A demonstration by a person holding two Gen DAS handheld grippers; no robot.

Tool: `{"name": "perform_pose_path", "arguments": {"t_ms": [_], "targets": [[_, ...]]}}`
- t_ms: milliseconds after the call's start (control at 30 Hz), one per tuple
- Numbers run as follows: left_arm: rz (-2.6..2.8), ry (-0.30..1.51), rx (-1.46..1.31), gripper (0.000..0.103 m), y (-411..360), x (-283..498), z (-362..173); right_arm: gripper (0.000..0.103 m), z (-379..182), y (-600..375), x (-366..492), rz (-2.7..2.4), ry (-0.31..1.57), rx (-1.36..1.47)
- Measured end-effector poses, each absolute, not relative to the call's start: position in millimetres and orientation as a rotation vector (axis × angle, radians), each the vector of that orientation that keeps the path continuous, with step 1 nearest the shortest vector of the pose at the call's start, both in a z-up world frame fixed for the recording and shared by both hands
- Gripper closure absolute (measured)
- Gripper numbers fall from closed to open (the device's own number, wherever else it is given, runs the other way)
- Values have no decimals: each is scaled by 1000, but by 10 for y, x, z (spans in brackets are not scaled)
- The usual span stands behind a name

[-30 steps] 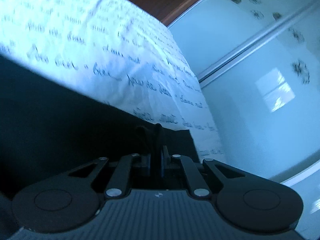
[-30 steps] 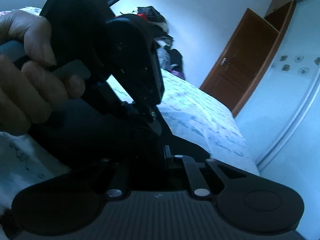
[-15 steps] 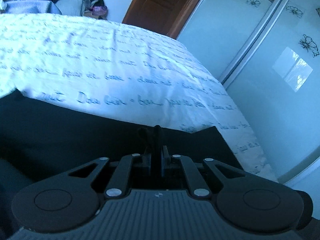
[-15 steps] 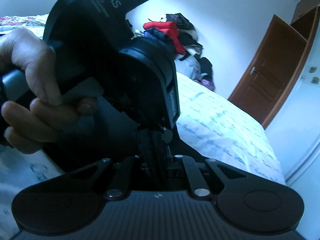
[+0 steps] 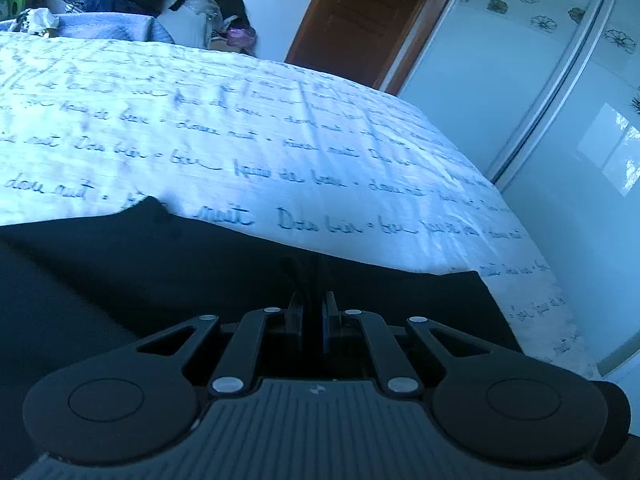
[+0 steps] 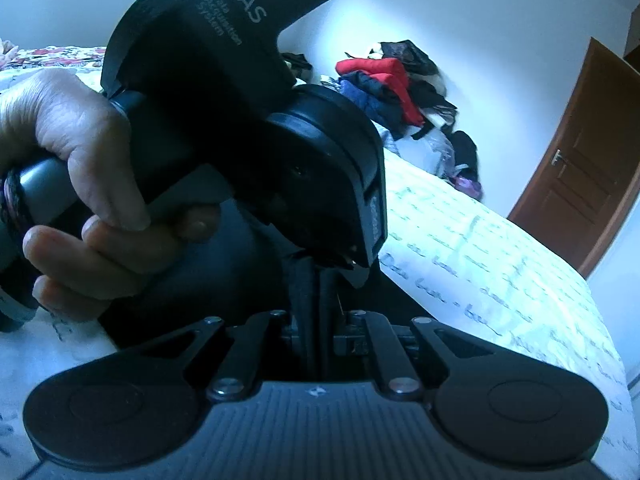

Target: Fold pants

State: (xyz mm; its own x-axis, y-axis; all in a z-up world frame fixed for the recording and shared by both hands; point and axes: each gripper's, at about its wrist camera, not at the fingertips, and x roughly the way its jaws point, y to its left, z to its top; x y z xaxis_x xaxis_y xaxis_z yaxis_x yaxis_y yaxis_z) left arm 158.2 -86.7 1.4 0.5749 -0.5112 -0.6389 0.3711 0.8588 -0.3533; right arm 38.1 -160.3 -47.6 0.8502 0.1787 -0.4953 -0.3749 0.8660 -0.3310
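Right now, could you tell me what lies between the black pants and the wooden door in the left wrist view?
Only the script-printed bedspread stretches from the pants to the door.

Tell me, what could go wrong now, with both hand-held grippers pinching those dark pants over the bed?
The left hand-held gripper pinches only a thin bunch of the pants; it might slip free. The right hand-held gripper sits very close under the other tool's body, so they could bump. The pants' corner lies near the bedspread's edge and may slide off.
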Motion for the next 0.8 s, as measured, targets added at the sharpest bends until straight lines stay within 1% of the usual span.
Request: {"name": "perform_pose_path", "arguments": {"t_ms": [433,500,633,733,800], "targets": [[-477,777,-150,91,-674,1634,8,95,-466,-1589,288,347,466,-402],[-473,782,-148,90,-658,1656,-14,94,-398,-1570,282,351,467,-397],[-447,810,-135,83,-639,1693,-77,94,-396,-1540,455,357,496,-385],[-424,813,-140,77,-583,1696,-102,91,-412,-1563,574,363,526,-359],[-415,808,-142,77,-551,1695,-101,82,-396,-1573,581,361,529,-353]]}}
